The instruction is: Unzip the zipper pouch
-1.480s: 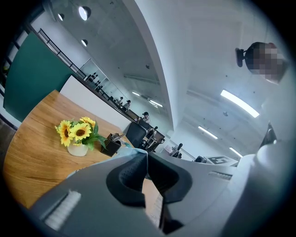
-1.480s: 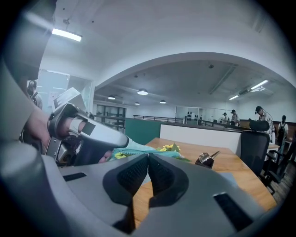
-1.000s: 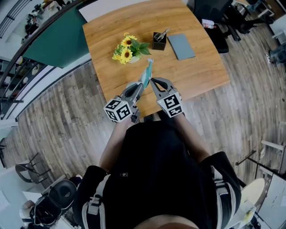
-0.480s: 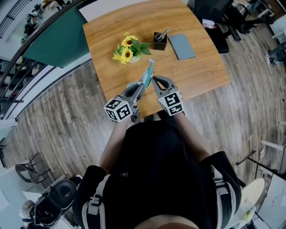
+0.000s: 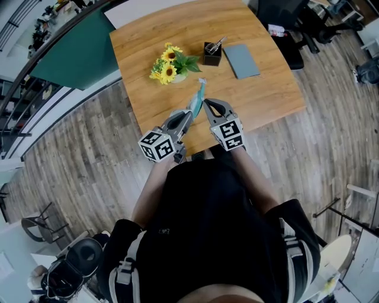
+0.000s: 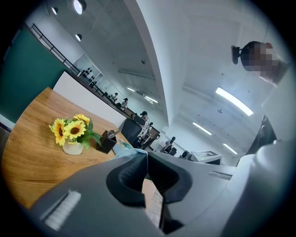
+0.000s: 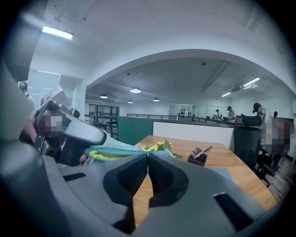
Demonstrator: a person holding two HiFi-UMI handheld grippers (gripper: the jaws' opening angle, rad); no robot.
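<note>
A teal zipper pouch (image 5: 197, 94) hangs in the air over the near edge of the wooden table (image 5: 266, 89), running away from me. My left gripper (image 5: 187, 115) is shut on its near end; teal fabric (image 6: 126, 149) shows at the closed tips (image 6: 147, 153). My right gripper (image 5: 205, 103) is shut too, its tips (image 7: 148, 155) against the pouch's zipper edge. In the right gripper view the pouch (image 7: 115, 150) shows yellow zipper teeth between the left gripper (image 7: 69, 134) and my jaws. The pull itself is hidden between the pads.
On the table stand a white pot of sunflowers (image 5: 169, 68), a black pen holder (image 5: 211, 53) and a grey notebook (image 5: 240, 61). A dark office chair (image 5: 284, 18) stands beyond the far right corner. Wood floor surrounds the table.
My right gripper has shifted slightly right and away along the pouch. The left gripper and the pouch's near end have stayed put.
</note>
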